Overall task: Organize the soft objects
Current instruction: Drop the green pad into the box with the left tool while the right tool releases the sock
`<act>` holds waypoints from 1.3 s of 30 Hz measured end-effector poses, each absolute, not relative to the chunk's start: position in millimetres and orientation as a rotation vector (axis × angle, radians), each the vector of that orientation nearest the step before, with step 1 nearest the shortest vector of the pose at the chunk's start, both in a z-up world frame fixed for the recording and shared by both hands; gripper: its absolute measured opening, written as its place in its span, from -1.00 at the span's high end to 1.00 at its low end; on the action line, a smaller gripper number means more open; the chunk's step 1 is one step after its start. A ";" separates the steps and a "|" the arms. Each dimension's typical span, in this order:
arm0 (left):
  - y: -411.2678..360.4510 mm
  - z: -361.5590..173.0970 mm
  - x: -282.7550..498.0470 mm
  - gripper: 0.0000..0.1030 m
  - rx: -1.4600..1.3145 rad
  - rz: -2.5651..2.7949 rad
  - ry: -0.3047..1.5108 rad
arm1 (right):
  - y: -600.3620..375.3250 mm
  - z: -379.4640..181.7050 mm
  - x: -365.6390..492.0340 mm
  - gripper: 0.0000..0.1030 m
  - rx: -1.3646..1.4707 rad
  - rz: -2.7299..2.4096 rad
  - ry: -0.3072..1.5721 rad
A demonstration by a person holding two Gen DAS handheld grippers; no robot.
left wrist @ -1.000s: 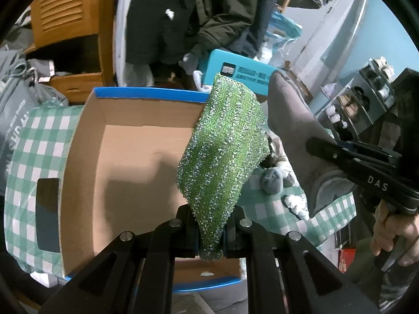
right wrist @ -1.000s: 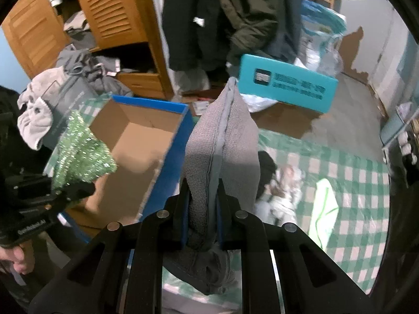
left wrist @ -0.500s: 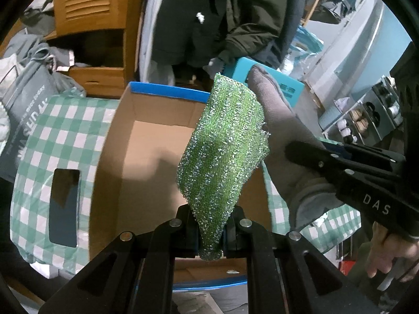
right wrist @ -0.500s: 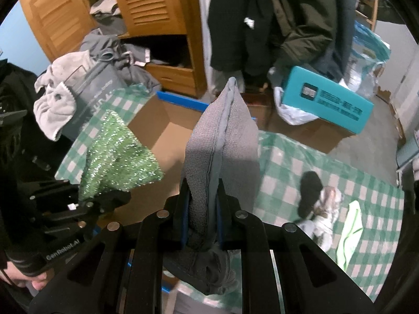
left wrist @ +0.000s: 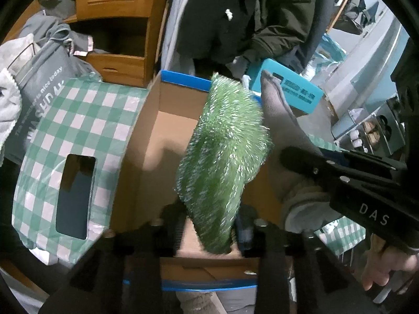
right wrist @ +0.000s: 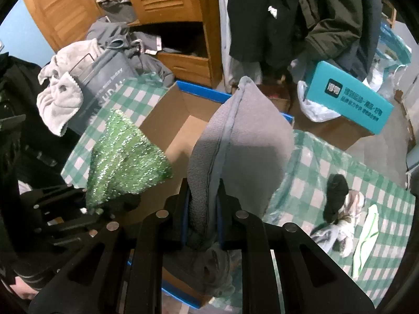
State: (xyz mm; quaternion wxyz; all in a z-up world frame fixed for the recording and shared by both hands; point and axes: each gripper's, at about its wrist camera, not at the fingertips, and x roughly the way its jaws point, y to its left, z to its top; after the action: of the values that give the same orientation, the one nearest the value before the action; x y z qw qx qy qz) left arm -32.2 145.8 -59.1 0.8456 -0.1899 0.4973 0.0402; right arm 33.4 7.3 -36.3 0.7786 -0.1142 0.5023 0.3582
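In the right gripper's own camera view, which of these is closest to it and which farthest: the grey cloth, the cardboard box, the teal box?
1. grey cloth: between the fingers of the right gripper, rising at centre.
2. cardboard box: just beyond and below, open, with a blue rim.
3. teal box: far off at upper right, past the checked cloth.

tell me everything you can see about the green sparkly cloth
The green sparkly cloth looks like a soft knitted scrubbing cloth of green yarn shot with shiny silver threads, folded or bunched into a thick pad. It hangs tilted above the open cardboard box, its lower end between the fingers of the left gripper, whose jaws have just been opening, so the blurred cloth seems to be coming loose. On its right it lies close against the grey cloth; whether they touch is unclear.
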 end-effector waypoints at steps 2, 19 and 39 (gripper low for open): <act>145.9 -58.1 -32.0 0.10 -0.382 0.101 1.051 | 8.4 -38.4 35.5 0.50 -0.237 0.783 1.099; 133.6 -58.3 -23.1 -0.11 -0.355 0.100 1.074 | -22.6 -41.4 48.9 -0.05 -0.211 0.709 1.098; 68.9 -46.7 0.9 -0.29 -0.289 0.016 1.079 | -120.4 -45.9 76.4 -0.15 -0.123 0.574 1.108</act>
State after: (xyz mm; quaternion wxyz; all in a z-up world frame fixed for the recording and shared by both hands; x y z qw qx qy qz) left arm 0.9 68.9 -46.7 0.8481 -0.1373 0.5117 0.0078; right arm 76.4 -120.4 -45.9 0.8097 -0.0577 0.5185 0.2687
